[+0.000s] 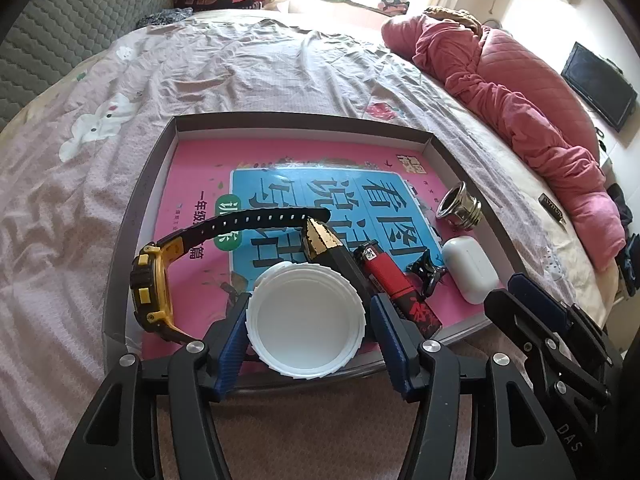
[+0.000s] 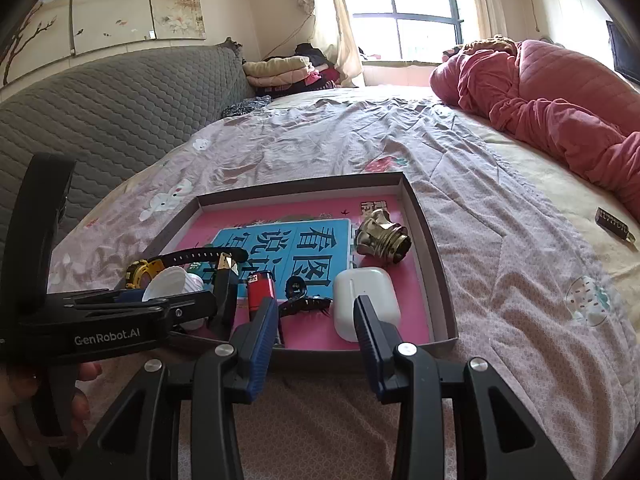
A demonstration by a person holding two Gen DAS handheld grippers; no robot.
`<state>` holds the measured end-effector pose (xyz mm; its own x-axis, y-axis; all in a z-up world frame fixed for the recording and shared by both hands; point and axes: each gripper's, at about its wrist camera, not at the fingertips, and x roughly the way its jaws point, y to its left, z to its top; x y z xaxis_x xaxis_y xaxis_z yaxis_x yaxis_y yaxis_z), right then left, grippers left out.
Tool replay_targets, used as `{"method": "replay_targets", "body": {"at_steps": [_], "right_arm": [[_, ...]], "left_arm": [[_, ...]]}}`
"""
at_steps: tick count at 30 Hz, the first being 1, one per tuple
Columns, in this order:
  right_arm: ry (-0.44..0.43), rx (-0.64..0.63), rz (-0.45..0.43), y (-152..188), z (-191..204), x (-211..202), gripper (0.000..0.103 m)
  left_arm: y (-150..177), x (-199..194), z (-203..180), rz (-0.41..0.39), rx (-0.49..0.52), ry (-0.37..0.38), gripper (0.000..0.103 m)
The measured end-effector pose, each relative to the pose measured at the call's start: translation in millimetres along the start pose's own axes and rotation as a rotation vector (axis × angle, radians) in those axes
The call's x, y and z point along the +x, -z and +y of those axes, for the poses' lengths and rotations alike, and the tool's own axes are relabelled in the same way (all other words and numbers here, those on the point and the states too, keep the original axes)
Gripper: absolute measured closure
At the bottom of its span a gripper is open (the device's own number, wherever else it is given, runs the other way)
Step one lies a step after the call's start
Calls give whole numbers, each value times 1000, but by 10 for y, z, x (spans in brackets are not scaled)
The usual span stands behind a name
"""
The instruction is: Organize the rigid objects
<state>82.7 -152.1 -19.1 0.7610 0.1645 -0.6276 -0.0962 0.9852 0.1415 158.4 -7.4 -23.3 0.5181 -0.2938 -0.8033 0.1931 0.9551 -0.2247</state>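
Note:
A grey shallow tray lies on the bed with a pink and blue book as its floor. In it are a yellow-black watch, a black and gold bar, a red lighter, a black clip, a white earbud case and a metal fitting. My left gripper is shut on a white lid over the tray's near edge. My right gripper is open and empty at the tray's near edge, in front of the earbud case and clip.
The bed is covered by a wrinkled pink sheet. A red quilt lies along the right side. A small dark object lies on the sheet right of the tray. A grey headboard stands at the left.

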Motion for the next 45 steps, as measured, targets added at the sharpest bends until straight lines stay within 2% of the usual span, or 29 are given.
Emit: {"method": "replay_targets", "body": {"at_steps": [15,17,19,29,35,41,45], "right_arm": [[8,-4,-19,-30,23,-41,63],[12,-5,-28,-38,26,-66,62],[12,-4,-32,-45,34,-89,54],[22,-29,-46,-63,113,-210,52],[35,-34,-63,-83,162,-307,46],[45,-43,-63,-49,221,-409,44],[58,-43,-57,-8,244,-470,37]], "left_arm": [[-13,-146,87,-55,-32,-13,32],[-16,-181,94,-63,-39,-12,31],[-19,-227,100,-74,-45,-18,31],[-50,-492,81,-128,-43,-16,29],[-6,-675,90,-165,-47,-11,28],[119,-831,90,-191,-52,-58,26],[238,-913,90,-200,-58,-80,26]]}}
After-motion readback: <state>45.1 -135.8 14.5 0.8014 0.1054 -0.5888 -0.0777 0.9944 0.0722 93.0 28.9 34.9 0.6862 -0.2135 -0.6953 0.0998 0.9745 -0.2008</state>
